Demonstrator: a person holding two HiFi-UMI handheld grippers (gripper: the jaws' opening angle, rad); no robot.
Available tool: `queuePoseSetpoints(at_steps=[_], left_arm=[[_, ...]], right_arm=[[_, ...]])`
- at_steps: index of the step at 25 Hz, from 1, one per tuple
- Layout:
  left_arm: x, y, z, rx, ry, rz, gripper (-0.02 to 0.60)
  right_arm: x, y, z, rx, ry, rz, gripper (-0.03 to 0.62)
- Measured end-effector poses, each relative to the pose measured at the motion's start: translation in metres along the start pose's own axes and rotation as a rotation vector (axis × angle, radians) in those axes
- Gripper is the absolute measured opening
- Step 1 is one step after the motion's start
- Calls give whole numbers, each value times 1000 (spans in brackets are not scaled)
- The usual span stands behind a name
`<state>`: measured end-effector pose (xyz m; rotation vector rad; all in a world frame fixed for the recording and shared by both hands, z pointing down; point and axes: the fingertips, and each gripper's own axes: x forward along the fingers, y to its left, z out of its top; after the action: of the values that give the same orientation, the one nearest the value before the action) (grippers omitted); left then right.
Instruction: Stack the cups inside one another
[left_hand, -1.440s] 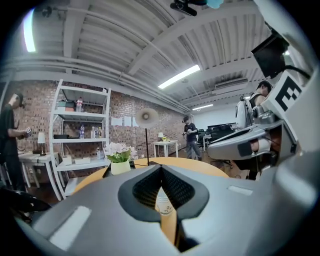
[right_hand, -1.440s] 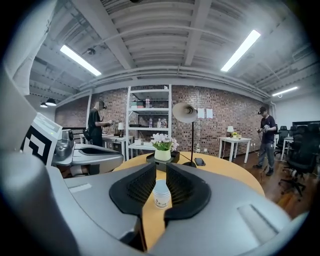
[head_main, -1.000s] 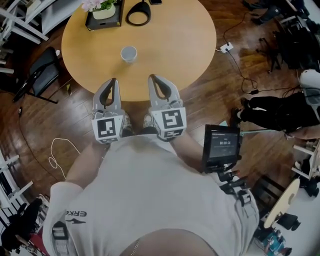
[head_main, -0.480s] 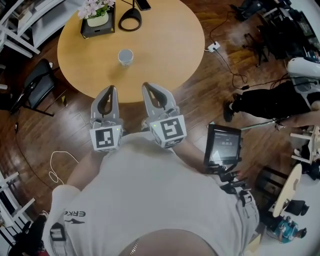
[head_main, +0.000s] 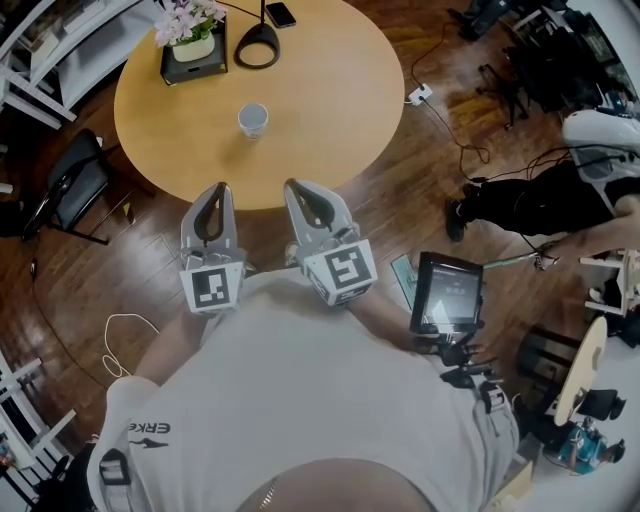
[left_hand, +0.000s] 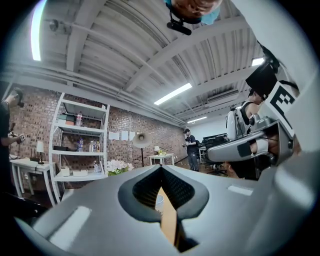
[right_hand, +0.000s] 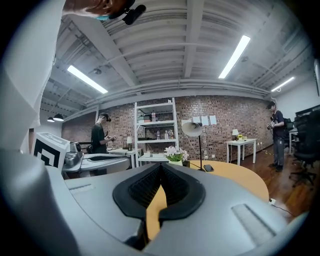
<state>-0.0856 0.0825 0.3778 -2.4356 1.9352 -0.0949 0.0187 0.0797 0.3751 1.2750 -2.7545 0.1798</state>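
Round desk (head_main: 330, 90) seen from above, with the person standing at its 6 o'clock edge.

The left claw (head_main: 218, 188) and right claw (head_main: 293, 185) are held side by side at that edge, pointing roughly level toward 12 o'clock. In both, the jaws are pressed together with nothing between them.

The cup (head_main: 253, 120) stands upright just toward 6 o'clock from the desk's centre, well apart from both claws.

**Stage.** Only one cup outline is visible. From this height I cannot tell whether it is a single cup or several already nested. The scene fits either claws coming in toward the cup or claws drawing back from a finished nest.

**Technique.** In either case, I judge that good practice is:
- to keep both claws level and above the desk's rim;
- to move them slowly near the light cup, which would tip at a nudge.

**Count.**
- Cup outlines: one.
- Claws: two.
- Desk: one.
- Flower box (head_main: 190, 50): one, at 11 o'clock.
- Lamp (head_main: 257, 42): one, at 12 o'clock.
- Phone (head_main: 281, 14): one, at the rim just past 12 o'clock.
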Motion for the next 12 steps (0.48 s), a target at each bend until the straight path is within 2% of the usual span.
queuePoseSetpoints(at_steps=[12], left_arm=[[-3,-5,-2,-3,22,-12,2]], right_arm=[[0,-3,3,4,3,-11,13]])
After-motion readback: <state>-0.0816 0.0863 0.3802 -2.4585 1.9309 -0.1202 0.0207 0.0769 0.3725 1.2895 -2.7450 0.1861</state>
